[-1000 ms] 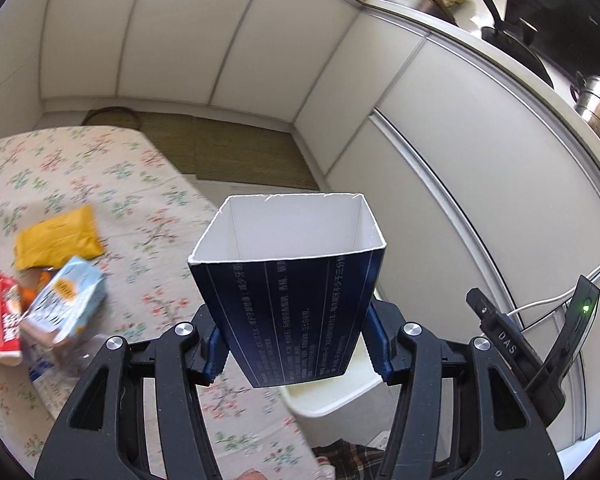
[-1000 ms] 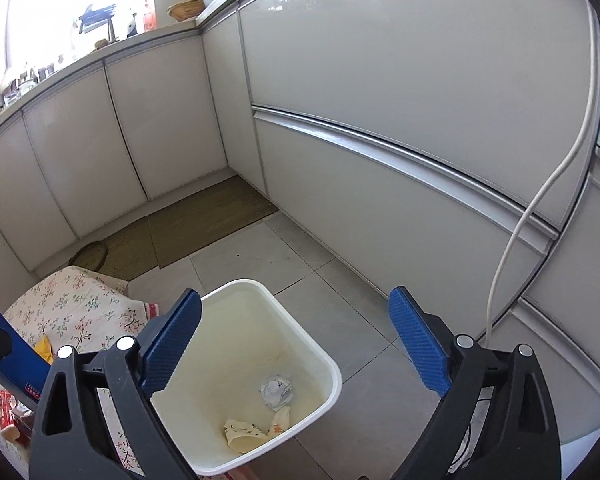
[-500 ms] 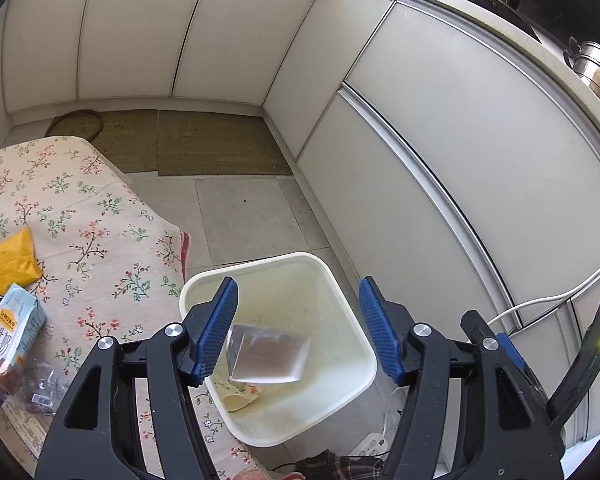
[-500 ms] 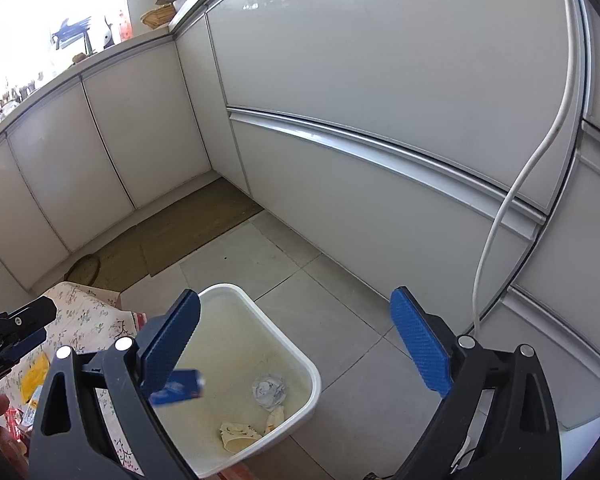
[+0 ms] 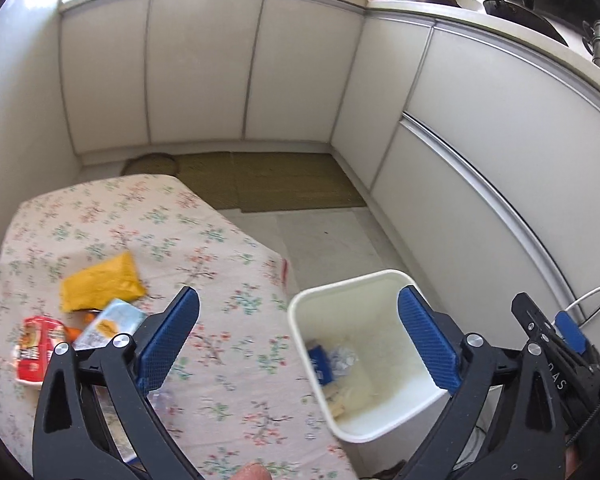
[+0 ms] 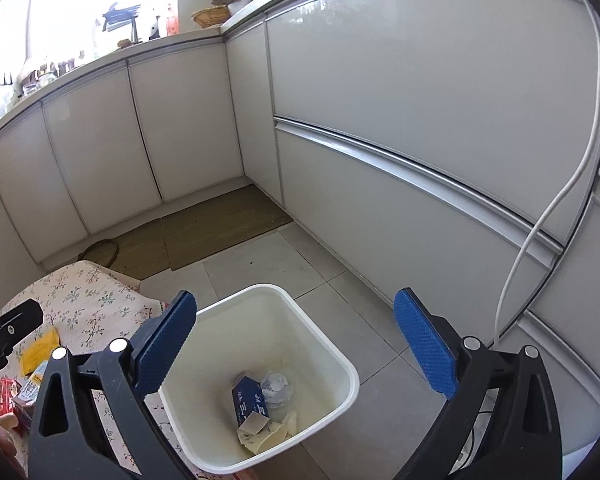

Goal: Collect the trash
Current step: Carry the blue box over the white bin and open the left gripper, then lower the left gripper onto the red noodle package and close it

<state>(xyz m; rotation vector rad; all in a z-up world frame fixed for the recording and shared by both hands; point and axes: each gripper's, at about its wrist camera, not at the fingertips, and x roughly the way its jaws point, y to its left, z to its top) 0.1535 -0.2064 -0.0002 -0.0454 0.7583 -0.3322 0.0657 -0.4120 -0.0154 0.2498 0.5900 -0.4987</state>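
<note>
bin (image 6: 340, 364) – white | carton (image 6: 249, 400) – navy | tablecloth (image 5: 220, 264) – floral | packet (image 5: 100, 282) – yellow

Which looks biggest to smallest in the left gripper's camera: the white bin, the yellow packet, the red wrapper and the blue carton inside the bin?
1. White bin, clearly largest.
2. Yellow packet.
3. Red wrapper, close to the packet and partly hidden by the left gripper, so this order is unsure.
4. Blue carton, smallest, though it lies deeper and is half hidden.

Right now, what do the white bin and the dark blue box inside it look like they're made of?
The white bin looks like moulded plastic: smooth, slightly glossy walls and a rounded rolled rim. The blue box looks like thin printed cardboard: flat creased panels, white print and a pale torn flap, though a coating can't be ruled out.
</note>
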